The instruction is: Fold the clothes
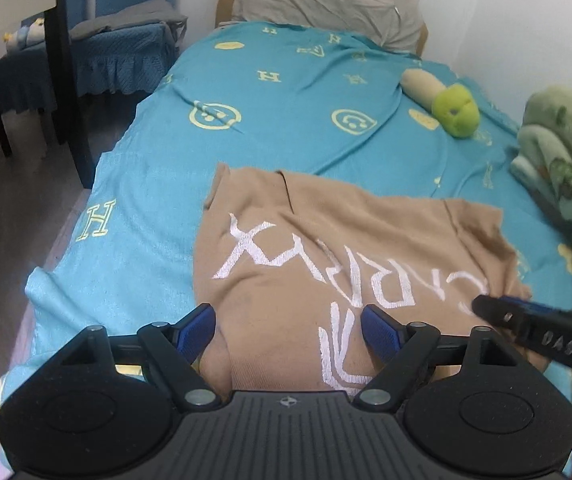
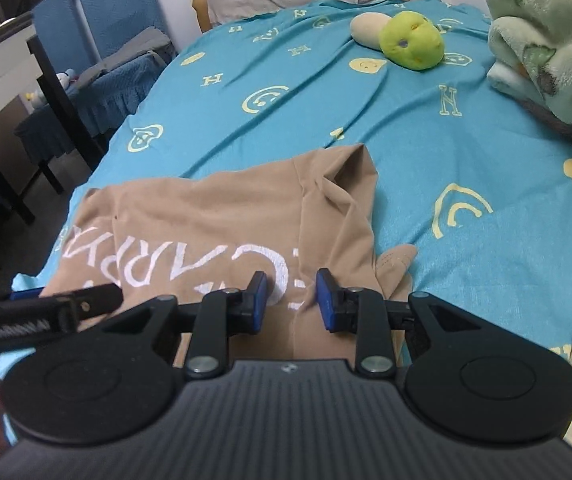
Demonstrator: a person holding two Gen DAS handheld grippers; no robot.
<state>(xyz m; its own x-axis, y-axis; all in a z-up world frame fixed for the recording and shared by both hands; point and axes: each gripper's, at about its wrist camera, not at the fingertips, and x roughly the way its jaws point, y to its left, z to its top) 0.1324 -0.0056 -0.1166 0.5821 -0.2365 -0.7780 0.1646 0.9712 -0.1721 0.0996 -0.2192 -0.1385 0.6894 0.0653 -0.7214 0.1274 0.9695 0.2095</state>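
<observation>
tan shirt (image 2: 213,216) is spread directly ahead, long axis crosswise | right gripper (image 2: 290,300) nearer its sleeve edge, part-open, nothing gripped | left gripper (image 1: 288,332) held wide, empty

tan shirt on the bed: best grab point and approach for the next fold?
Probably the tan shirt at its folded-over sleeve flap along the right edge, coming in from the right over bare bedsheet. That flap stands up in loose ridges, so a finger could slip under; the printed middle lies flat. The right tool, jaws part-closed, sits just short of it.
</observation>
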